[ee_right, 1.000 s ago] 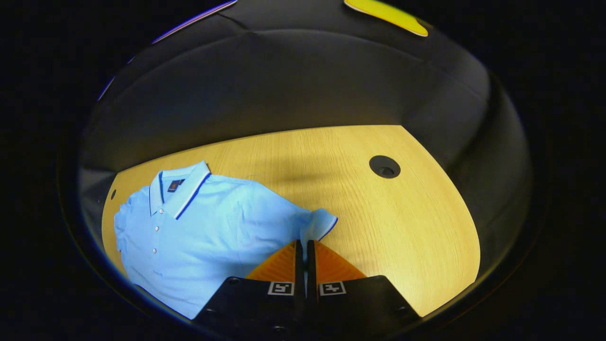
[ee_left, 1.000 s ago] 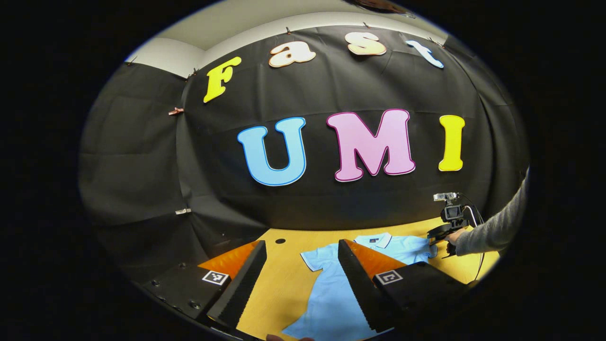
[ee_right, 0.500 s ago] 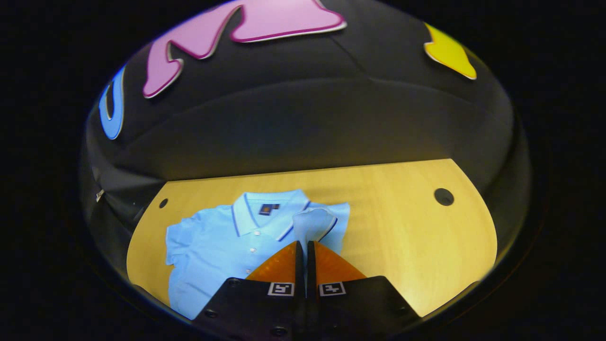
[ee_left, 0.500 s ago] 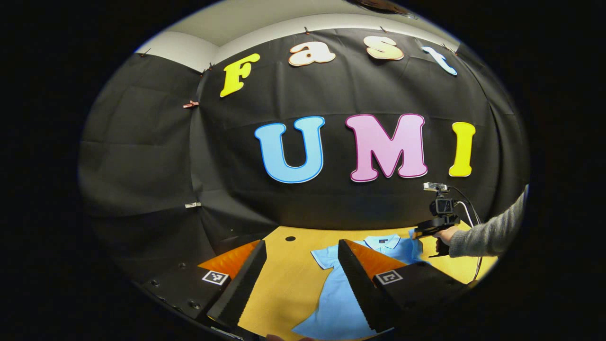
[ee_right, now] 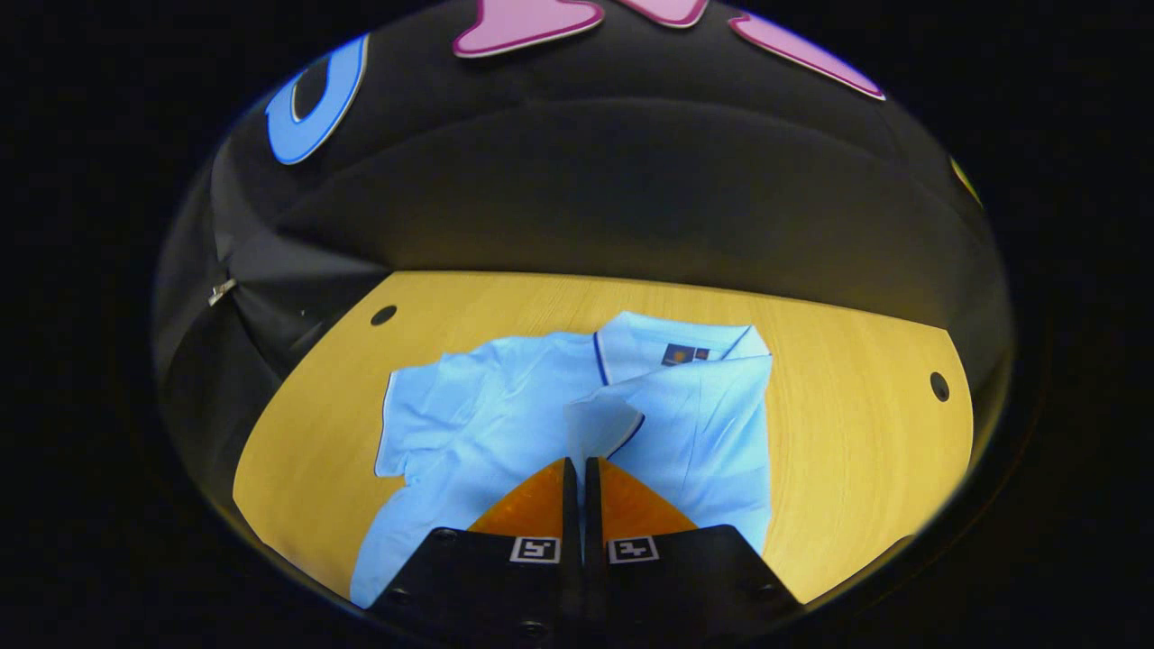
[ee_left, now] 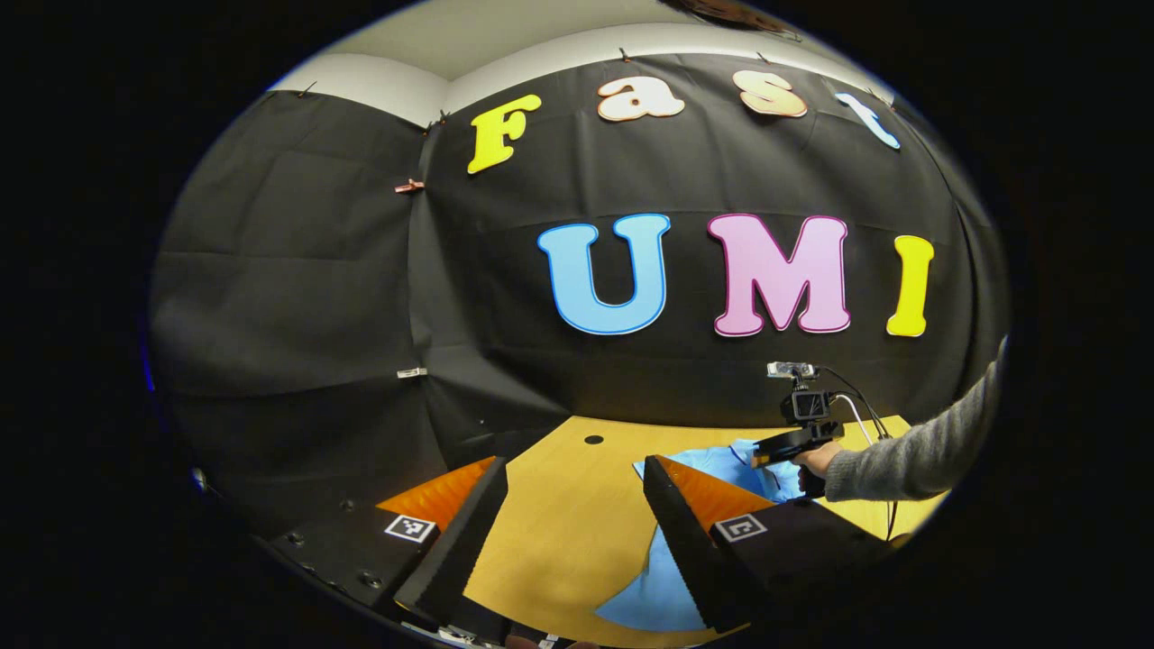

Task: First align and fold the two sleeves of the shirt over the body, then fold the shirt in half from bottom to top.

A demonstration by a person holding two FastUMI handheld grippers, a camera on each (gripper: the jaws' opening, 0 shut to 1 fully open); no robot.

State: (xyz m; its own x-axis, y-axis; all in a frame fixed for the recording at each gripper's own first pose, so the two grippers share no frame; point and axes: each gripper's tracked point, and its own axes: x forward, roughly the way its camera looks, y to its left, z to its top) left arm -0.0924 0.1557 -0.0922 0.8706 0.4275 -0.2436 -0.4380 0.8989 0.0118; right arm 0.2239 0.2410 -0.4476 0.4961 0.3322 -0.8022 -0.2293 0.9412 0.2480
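Observation:
A light blue polo shirt [ee_right: 487,415] lies on the wooden table [ee_right: 856,451], collar toward the back wall. My right gripper [ee_right: 577,464] is shut on the shirt's right sleeve cuff [ee_right: 599,424] and holds it folded over the chest, covering part of the collar [ee_right: 672,347]. The other sleeve [ee_right: 406,424] lies spread out flat to the left. In the left gripper view my left gripper [ee_left: 577,487] hangs open above the bare table with nothing between its fingers; the shirt [ee_left: 663,586] shows behind its right finger. Farther off there, a hand holds the right gripper [ee_left: 793,442] over the shirt.
The table has a round cable hole [ee_right: 383,315] at the back left and another cable hole [ee_right: 939,386] at the right. Black cloth wall [ee_right: 577,198] stands close behind the table. A grey-sleeved arm [ee_left: 911,455] reaches in from the right in the left gripper view.
My right gripper has carried the sleeve leftward, from beside the shirt's body to over its chest. The left gripper has swung so the shirt sits farther right behind its finger.

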